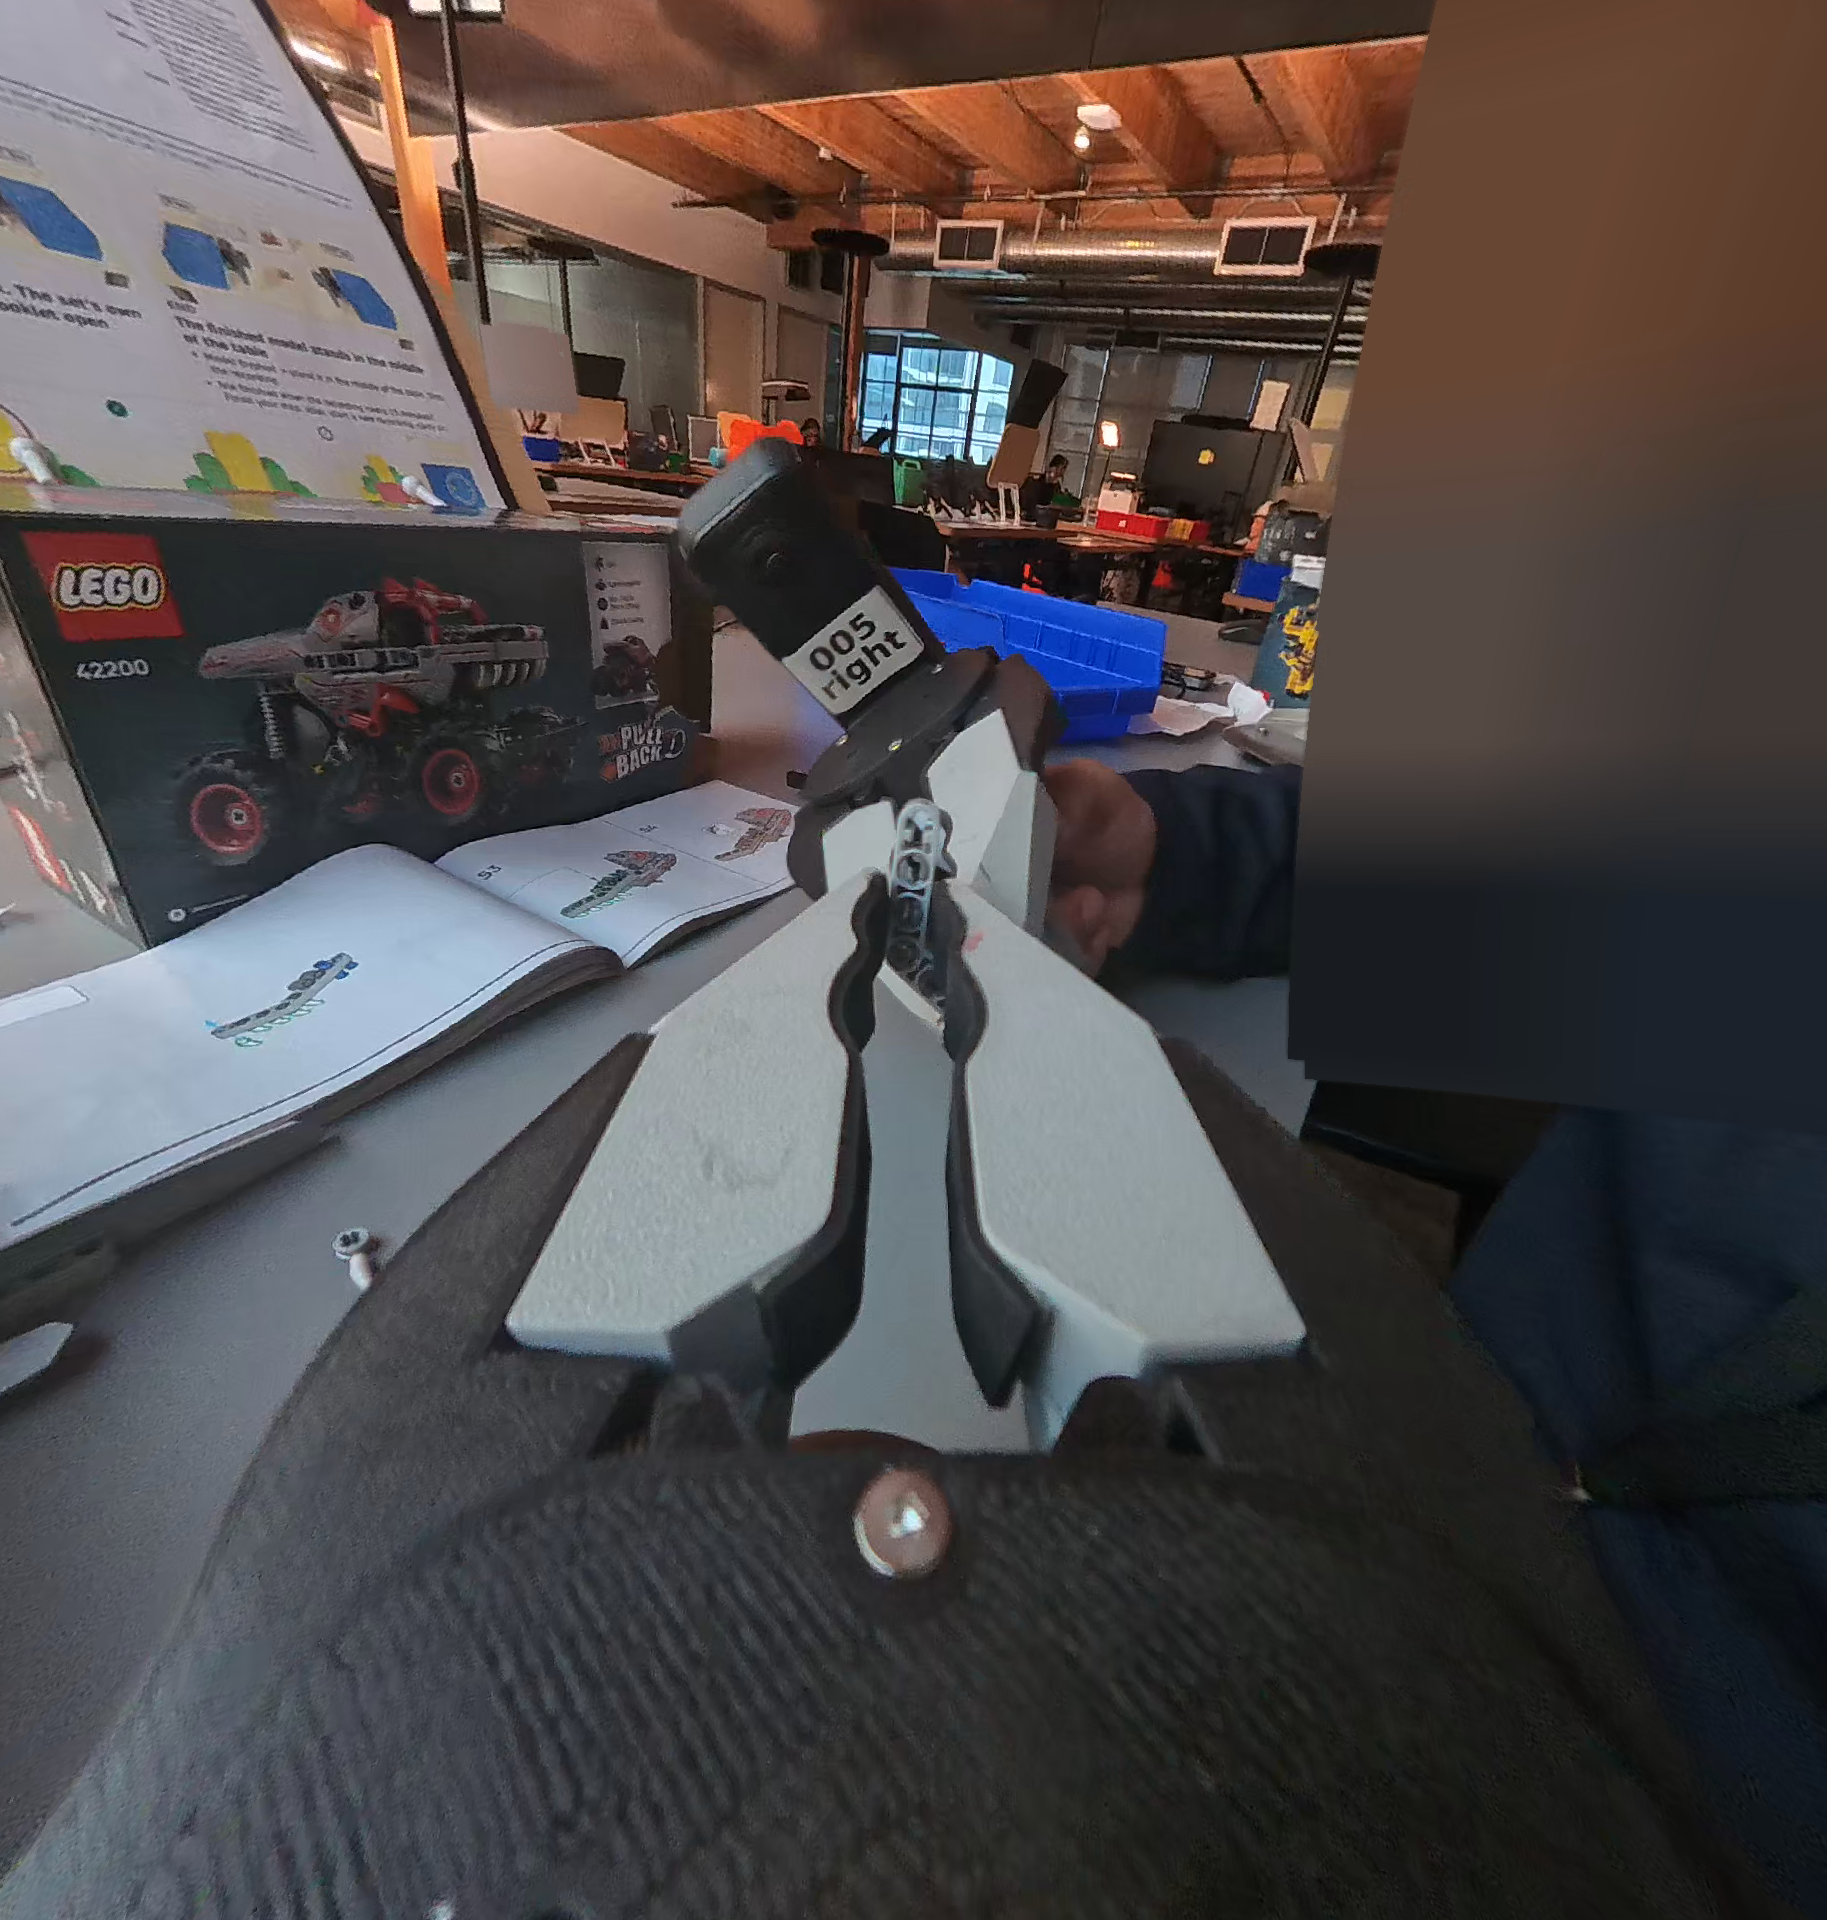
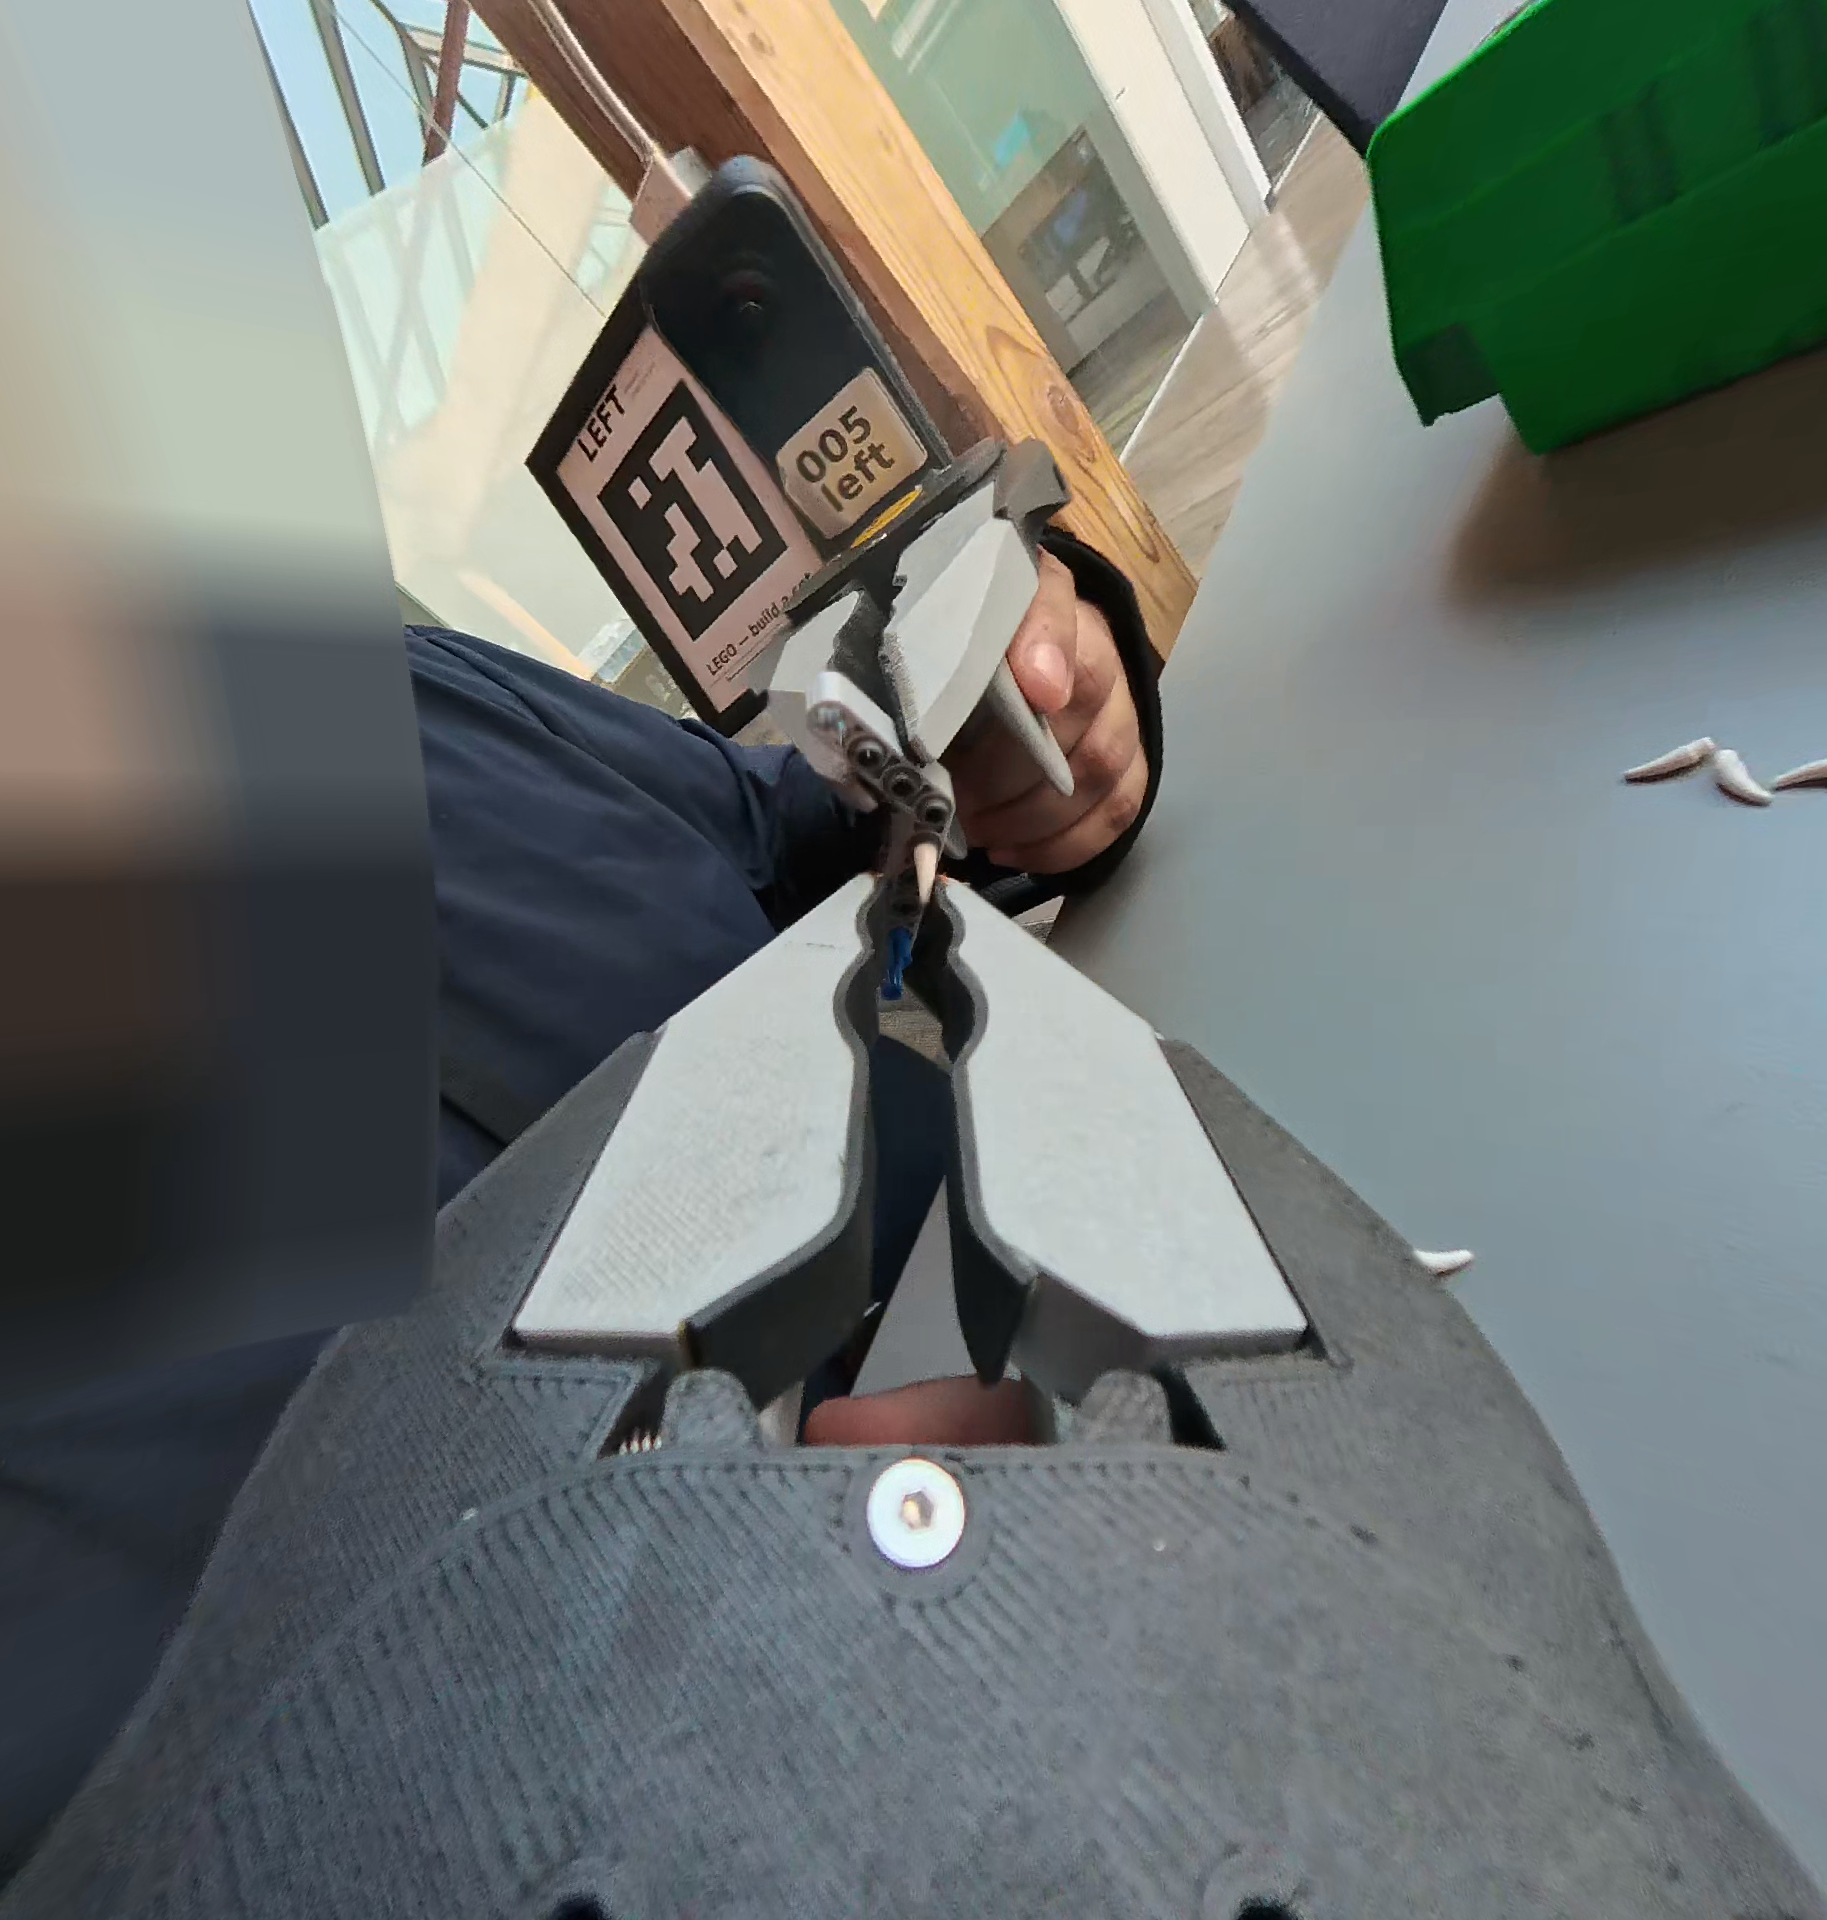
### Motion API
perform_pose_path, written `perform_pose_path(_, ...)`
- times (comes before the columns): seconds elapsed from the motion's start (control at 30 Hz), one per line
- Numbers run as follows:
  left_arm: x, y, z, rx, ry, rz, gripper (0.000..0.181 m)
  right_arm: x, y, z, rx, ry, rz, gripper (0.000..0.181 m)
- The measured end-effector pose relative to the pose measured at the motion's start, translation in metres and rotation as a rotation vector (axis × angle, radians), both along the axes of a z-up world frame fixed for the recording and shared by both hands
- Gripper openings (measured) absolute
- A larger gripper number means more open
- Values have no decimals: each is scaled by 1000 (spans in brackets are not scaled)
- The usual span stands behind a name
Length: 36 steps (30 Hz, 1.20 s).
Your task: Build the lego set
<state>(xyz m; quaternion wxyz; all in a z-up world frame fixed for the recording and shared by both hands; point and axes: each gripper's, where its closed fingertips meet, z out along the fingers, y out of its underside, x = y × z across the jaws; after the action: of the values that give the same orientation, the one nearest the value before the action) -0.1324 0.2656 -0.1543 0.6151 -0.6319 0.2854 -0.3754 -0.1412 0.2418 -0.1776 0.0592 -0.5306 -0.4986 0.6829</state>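
Now both grippers gripping grey lego beam assembly (image 1: 914, 894) between fingertips, left gripper (image 1: 914, 935) meeting right gripper (image 2: 909, 925) above tabletop (image 2: 1511, 1039).

The 2 grippers meet tip to tip above the table (image 1: 265, 1299), each closed on an end of the same lego beam assembly (image 1: 917, 883): in the left wrist view the left gripper (image 1: 914, 935) is nearest and the right gripper (image 1: 924, 831) faces it from behind. Left of them an instruction booklet (image 1: 369, 966) lies open on the table, and the lego box (image 1: 348, 707) stands just behind the booklet. A printed sheet (image 1: 161, 260) rises behind the box. A bin (image 1: 1044, 634) sits farther back, right of the box. In the right wrist view, 3 loose tooth pieces (image 2: 1740, 774) lie on the table well right of the grippers, with another bin (image 2: 1636, 229) beyond them.
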Motion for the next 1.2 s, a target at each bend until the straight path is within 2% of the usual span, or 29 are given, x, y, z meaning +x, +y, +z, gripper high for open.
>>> perform_pose_path(0.23,0,-4,2,38,8,-2,5,-2,-4,4,-33,16,10,8)
perform_pose_path(0.37,0,-3,2,43,10,13,5,-3,-1,1,69,9,-31,5)
perform_pose_path(0.53,-10,-1,-6,-146,-72,8,10,-4,13,-1,225,20,-132,3)
perform_pose_path(0.67,-8,-3,-18,-273,-93,-43,22,-5,11,-5,301,7,-140,4)
perform_pose_path(0.73,-5,-4,-19,-282,-88,-62,20,-6,8,-8,340,-6,-132,4)
perform_pose_path(0.83,-1,-7,-19,-277,-73,-90,8,-6,5,-10,388,-11,-130,4)
perform_pose_path(1.0,-1,-12,-21,-286,-60,-121,6,-2,2,-8,378,-1,-104,4)
perform_pose_path(1.07,0,-14,-25,-287,-21,-124,6,4,4,-15,447,-30,-71,4)
perform_pose_path(1.2,-1,-12,-41,-322,92,-96,5,32,53,-44,780,-134,-110,11)
